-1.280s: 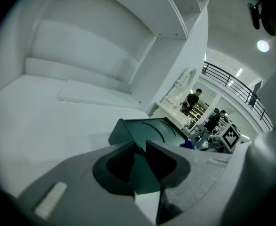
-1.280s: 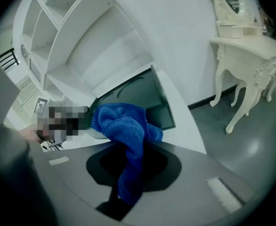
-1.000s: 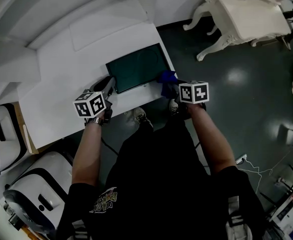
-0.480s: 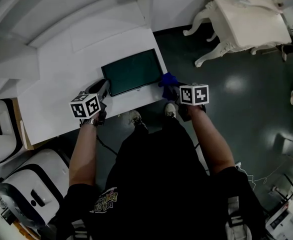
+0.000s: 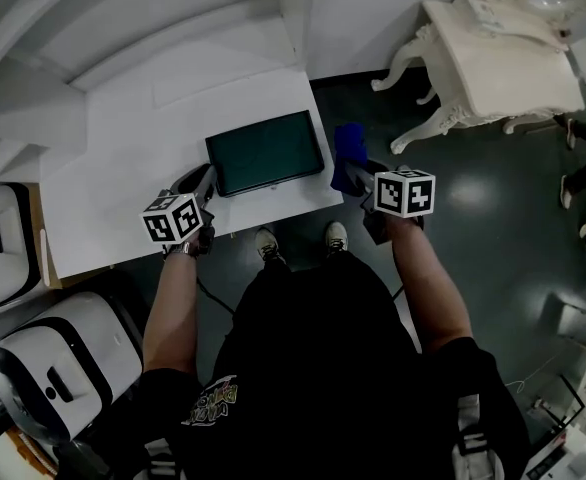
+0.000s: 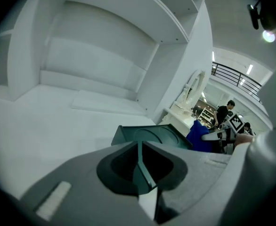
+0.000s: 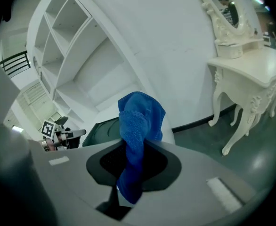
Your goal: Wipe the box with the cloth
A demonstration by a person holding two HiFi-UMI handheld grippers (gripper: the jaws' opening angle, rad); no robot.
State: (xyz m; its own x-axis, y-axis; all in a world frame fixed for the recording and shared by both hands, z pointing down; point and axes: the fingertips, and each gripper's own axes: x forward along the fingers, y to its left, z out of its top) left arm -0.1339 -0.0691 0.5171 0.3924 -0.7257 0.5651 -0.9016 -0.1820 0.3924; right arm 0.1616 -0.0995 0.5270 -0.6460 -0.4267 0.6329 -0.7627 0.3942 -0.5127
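A flat dark green box point(image 5: 265, 151) lies on the white table point(image 5: 123, 168) near its front right corner; its lid with a round recess shows in the left gripper view as the box point(image 6: 150, 136). My left gripper point(image 5: 201, 183) sits at the box's near left corner, jaws shut on the box's thin edge point(image 6: 142, 166). My right gripper point(image 5: 358, 175) hovers off the table's right edge, shut on a blue cloth point(image 5: 348, 150) that stands up bunched from the jaws as the cloth point(image 7: 137, 140).
A cream ornate side table point(image 5: 498, 53) stands on the dark floor to the right. White shelving point(image 5: 123, 28) backs the table. White rounded machines point(image 5: 53, 358) sit at the lower left. A person's shoes point(image 5: 298, 240) are below the table's front edge.
The right gripper lifted the blue cloth up and to the right, off the box's corner. The left gripper stayed at the box's left corner.
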